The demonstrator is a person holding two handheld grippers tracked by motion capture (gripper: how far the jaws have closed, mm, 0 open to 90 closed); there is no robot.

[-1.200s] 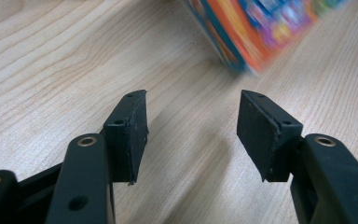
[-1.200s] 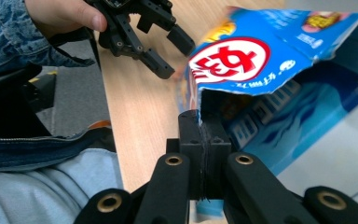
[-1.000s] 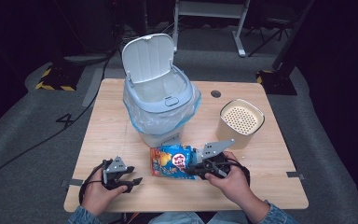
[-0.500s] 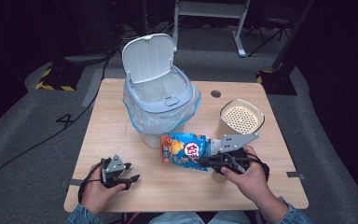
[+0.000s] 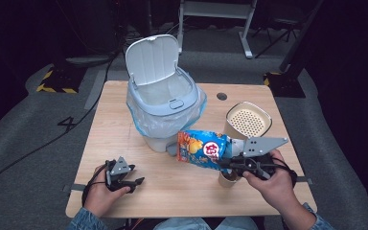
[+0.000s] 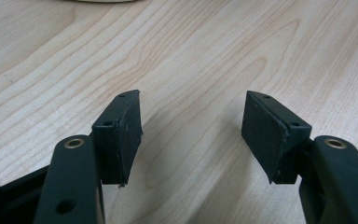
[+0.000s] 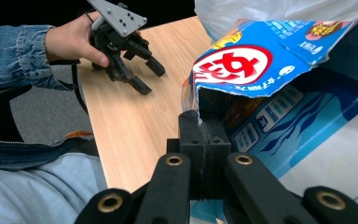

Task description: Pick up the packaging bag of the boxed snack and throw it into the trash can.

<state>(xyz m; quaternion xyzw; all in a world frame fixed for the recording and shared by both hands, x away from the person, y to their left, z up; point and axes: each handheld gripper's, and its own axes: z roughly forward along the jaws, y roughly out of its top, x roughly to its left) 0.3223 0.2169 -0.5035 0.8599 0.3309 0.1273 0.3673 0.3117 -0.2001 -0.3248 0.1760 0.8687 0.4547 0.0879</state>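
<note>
- High view looks forward and down from above the person's side, taking in the whole table [image 5: 172,187].
- Left gripper view sits low, tight on the tabletop.
- Right gripper view looks across the table, sharing the left gripper [image 7: 140,74] with the high view.

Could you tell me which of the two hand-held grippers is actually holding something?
The right hand-held gripper: its jaws pinch the blue snack bag, lifted off the table, while the left hand-held gripper stands open and empty.

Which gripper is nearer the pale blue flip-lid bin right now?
Right. The right gripper, jaws shut on the blue snack bag, is beside the pale blue flip-lid bin; the left gripper rests near the table's front edge.
</note>
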